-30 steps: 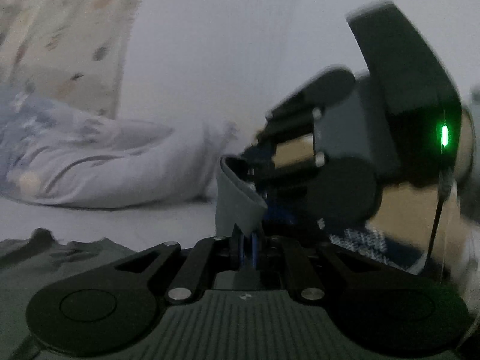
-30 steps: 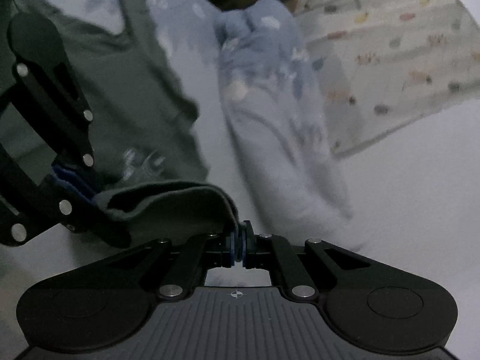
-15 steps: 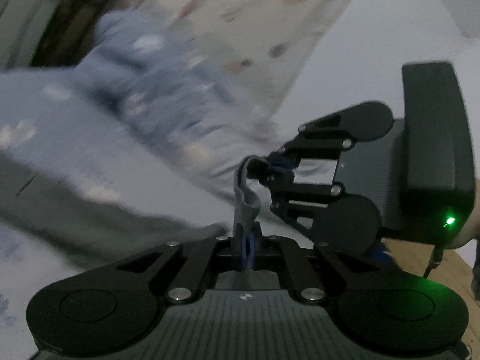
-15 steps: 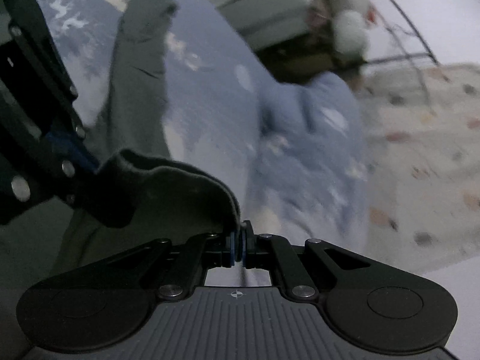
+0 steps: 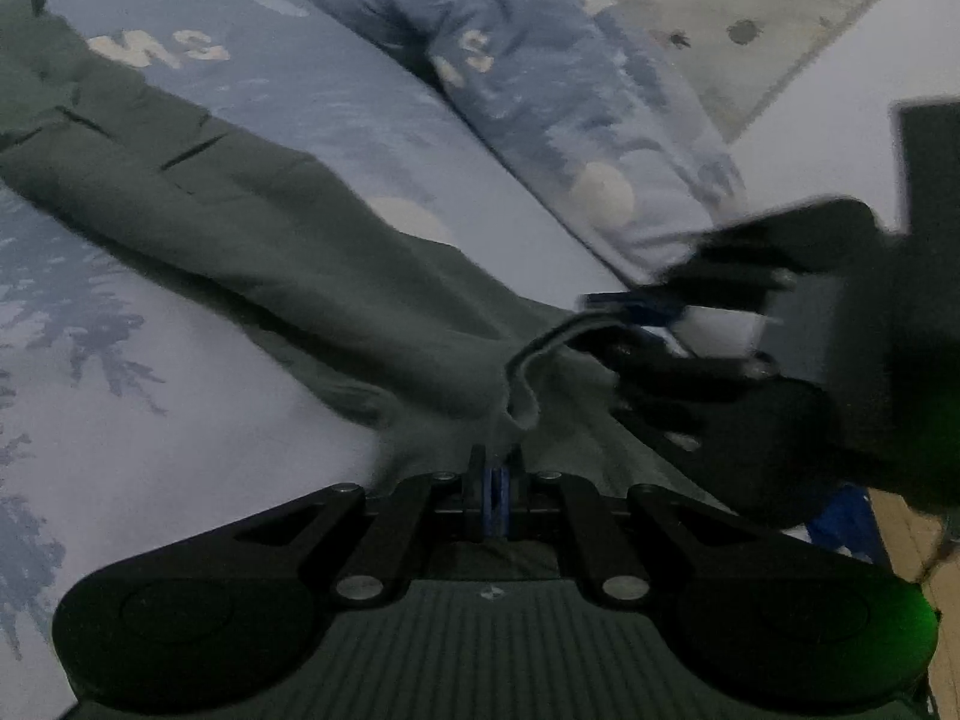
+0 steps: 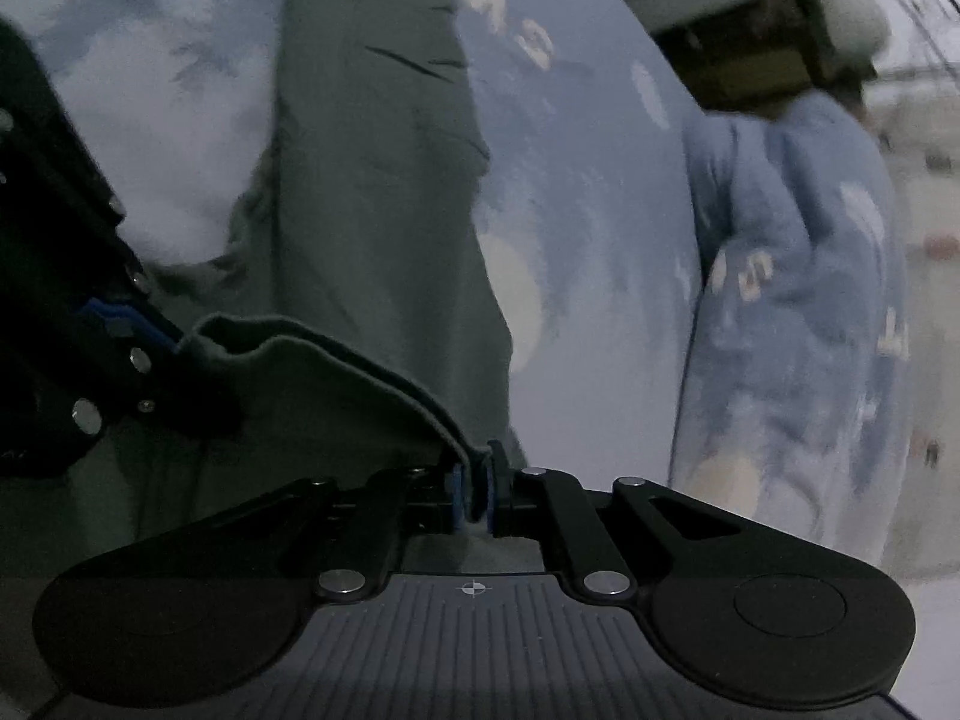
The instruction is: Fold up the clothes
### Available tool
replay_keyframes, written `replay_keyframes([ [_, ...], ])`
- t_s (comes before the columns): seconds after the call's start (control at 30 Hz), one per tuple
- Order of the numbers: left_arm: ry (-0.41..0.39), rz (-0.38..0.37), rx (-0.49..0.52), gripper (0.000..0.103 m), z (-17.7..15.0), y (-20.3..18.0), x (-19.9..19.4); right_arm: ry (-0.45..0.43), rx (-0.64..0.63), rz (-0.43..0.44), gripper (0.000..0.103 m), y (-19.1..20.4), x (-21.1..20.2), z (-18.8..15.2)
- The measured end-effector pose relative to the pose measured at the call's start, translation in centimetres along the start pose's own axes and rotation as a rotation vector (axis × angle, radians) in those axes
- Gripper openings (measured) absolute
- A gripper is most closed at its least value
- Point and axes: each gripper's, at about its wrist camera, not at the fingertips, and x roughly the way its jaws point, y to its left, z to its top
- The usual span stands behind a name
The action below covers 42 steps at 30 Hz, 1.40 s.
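Observation:
A dark green garment [image 5: 288,240] stretches in a long strip across a pale blue patterned bedsheet [image 5: 150,420]. My left gripper [image 5: 495,480] is shut on one edge of the garment. In the left wrist view my right gripper [image 5: 636,306] sits blurred at the right, shut on the same edge a short way off. The right wrist view shows the garment [image 6: 372,168] running away up the sheet [image 6: 576,180], my right gripper [image 6: 474,489] shut on its hem, and my left gripper [image 6: 129,318] at the left edge pinching the same hem.
A crumpled blue quilt [image 5: 570,90] lies beside the garment, also seen in the right wrist view as a blue heap [image 6: 798,276]. Beyond it is a pale patterned rug or cover [image 5: 768,12]. Dark furniture [image 6: 750,48] stands past the bed's far end.
Both grippers have swung down towards the bed, still holding the garment's edge. The views now look along the sheet, with the garment laid out long in front.

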Motion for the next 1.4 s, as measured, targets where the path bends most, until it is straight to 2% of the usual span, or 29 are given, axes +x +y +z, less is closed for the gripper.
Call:
replay_keyframes([
  [0.03,0.001,0.009,-0.005,0.006,0.1,0.5,0.2,0.000,0.037,-0.007,0.023,-0.2,-0.3,-0.1],
  [0.1,-0.002,0.022,-0.003,0.006,0.0,0.9,0.4,0.002,0.181,-0.023,0.060,0.2,-3.0,-4.0],
  [0.13,-0.003,0.024,0.001,0.006,-0.1,1.0,0.5,0.003,0.253,-0.030,0.065,0.4,-4.3,-5.9],
  [0.3,0.000,0.030,-0.001,0.006,0.1,1.5,0.9,0.007,0.615,-0.069,0.082,1.4,-11.1,-15.7],
  [0.37,0.002,0.032,0.012,0.006,0.2,1.4,0.9,0.009,0.760,-0.084,0.083,1.8,-13.8,-19.6],
  [0.4,0.003,0.036,0.025,0.016,0.3,1.3,0.9,0.010,0.833,-0.092,0.083,2.0,-15.1,-21.6],
  [0.5,-0.008,0.061,0.087,0.029,0.7,0.2,-0.2,0.013,1.050,-0.115,0.084,2.6,-19.2,-27.4],
  [0.53,-0.014,0.071,0.108,0.033,0.8,-0.2,-0.6,0.007,1.103,-0.097,0.084,3.7,-19.1,-28.4],
  [0.6,-0.031,0.091,0.159,0.035,1.0,-1.4,-1.7,-0.007,1.208,-0.056,0.083,5.9,-18.6,-30.2],
  [0.73,-0.076,0.120,0.338,0.046,0.3,-6.0,-3.8,-0.034,1.415,0.029,0.079,10.3,-17.8,-33.8],
  [0.8,-0.079,0.087,0.423,0.050,-0.4,-9.2,-4.2,-0.047,1.518,0.073,0.072,12.6,-17.3,-35.6],
  [0.87,-0.053,0.010,0.483,0.052,-1.6,-12.7,-4.0,-0.062,1.620,0.118,0.070,14.8,-16.9,-37.4],
  [0.97,-0.001,-0.040,0.591,0.052,-3.9,-18.0,-2.0,-0.114,1.610,0.161,0.062,15.2,-15.7,-37.5],
  [1.03,0.034,-0.075,0.663,0.052,-5.5,-21.5,-0.7,-0.141,1.576,0.150,0.053,15.2,-14.7,-37.1],
  [1.07,0.051,-0.092,0.698,0.052,-6.3,-23.3,-0.1,-0.154,1.577,0.148,0.040,15.2,-14.9,-37.3],
  [1.1,0.069,-0.109,0.734,0.052,-7.0,-25.1,0.6,-0.173,1.577,0.168,0.009,15.2,-15.3,-37.6],
  [1.13,0.086,-0.126,0.769,0.052,-7.8,-26.8,1.2,-0.193,1.577,0.188,0.003,15.2,-15.7,-37.8],
  [1.2,0.107,-0.135,0.826,0.052,-8.9,-29.7,2.8,-0.214,1.566,0.169,0.002,15.4,-17.2,-38.2],
  [1.3,0.161,-0.134,0.896,0.052,-10.7,-33.7,5.7,-0.278,1.648,0.177,0.002,16.3,-20.1,-39.9],
  [1.4,0.271,-0.092,1.020,0.052,-13.9,-36.2,9.0,-0.330,1.745,0.187,0.002,17.9,-21.5,-41.4],
])
